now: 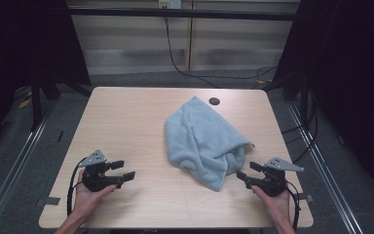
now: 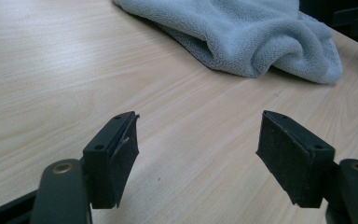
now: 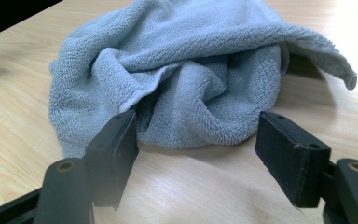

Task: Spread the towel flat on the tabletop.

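Observation:
A crumpled light blue towel (image 1: 202, 141) lies in a heap on the wooden table (image 1: 126, 117), right of centre. My left gripper (image 1: 122, 169) rests near the front left of the table, open and empty, well clear of the towel (image 2: 242, 37). My right gripper (image 1: 247, 171) sits at the front right, open, its jaws just short of the towel's near folds (image 3: 186, 88). In the right gripper view the towel bunches up directly ahead between the jaws, without touching them.
A round dark cable hole (image 1: 214, 101) sits in the table near its far edge, behind the towel. Cables (image 1: 185, 68) trail across the floor beyond the table. Dark frames and rails stand on both sides.

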### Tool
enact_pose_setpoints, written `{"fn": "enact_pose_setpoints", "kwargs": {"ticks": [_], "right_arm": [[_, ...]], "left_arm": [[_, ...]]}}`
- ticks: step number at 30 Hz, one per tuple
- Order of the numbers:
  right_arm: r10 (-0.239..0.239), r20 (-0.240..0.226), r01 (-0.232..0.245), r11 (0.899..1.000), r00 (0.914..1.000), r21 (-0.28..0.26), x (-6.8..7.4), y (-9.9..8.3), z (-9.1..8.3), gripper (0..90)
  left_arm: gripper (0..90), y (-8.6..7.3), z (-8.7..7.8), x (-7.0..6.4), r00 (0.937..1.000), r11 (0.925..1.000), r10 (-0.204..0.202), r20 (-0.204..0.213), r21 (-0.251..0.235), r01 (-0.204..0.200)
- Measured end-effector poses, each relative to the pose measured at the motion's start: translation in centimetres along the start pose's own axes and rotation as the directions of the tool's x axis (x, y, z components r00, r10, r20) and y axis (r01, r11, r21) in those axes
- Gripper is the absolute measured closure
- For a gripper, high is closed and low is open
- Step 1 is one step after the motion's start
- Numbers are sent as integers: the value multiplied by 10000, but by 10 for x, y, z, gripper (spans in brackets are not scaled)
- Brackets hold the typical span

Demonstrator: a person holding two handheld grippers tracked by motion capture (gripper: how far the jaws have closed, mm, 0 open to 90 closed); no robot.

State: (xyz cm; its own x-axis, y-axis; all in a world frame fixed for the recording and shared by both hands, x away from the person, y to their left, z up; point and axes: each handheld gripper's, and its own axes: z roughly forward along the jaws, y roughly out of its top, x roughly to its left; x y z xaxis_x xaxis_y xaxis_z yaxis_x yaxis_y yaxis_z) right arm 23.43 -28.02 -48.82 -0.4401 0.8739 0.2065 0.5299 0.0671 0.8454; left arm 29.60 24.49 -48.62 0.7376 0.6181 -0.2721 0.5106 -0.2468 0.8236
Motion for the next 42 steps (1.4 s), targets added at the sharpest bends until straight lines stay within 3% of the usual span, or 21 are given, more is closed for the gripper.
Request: {"fn": "enact_pose_setpoints", "kwargs": {"ticks": [5, 12, 20, 25, 30, 35, 37, 40, 42], "right_arm": [[-265, 143, 258, 9986, 9995, 454, 2, 0, 2, 273], [-65, -445, 89, 9986, 9990, 527, 3, 8, 6, 327], [-692, -1218, 790, 9939, 9901, 771, 25, 23, 13, 376], [-1085, -1842, 1307, 9850, 9769, 1125, 31, 35, 32, 447], [-1066, -1957, 1275, 9870, 9749, 976, 31, 52, 54, 447], [-1360, -1416, 1631, 9658, 9805, 2017, 30, 43, 90, 329], [-1756, -1142, 1959, 9595, 9778, 2026, 33, 39, 95, 335], [-2131, -1029, 2319, 9441, 9716, 2344, 40, 37, 102, 476], [-1944, -1424, 2246, 9438, 9705, 2423, 43, 35, 106, 575]], "left_arm": [[283, 0, 2, 2, 9999, 9999, -93, 145, 83, 92], [247, -1, 6, 1, 9998, 9996, -133, 116, 232, 130], [264, -1, 6, -5, 9997, 9990, 192, 144, 394, -197], [269, 0, 10, -2, 9998, 9985, 178, 69, 507, -182], [270, 0, 10, -2, 9999, 9988, 138, 22, 479, -139], [272, 0, 8, -2, 9998, 9988, 189, 6, 449, -190], [273, 0, 8, -1, 9999, 9990, 160, 14, 414, -160], [274, 1, 9, 1, 10000, 9993, 65, -33, 361, -64], [276, 3, 9, 2, 10000, 9997, -7, -58, 262, 9]]}}
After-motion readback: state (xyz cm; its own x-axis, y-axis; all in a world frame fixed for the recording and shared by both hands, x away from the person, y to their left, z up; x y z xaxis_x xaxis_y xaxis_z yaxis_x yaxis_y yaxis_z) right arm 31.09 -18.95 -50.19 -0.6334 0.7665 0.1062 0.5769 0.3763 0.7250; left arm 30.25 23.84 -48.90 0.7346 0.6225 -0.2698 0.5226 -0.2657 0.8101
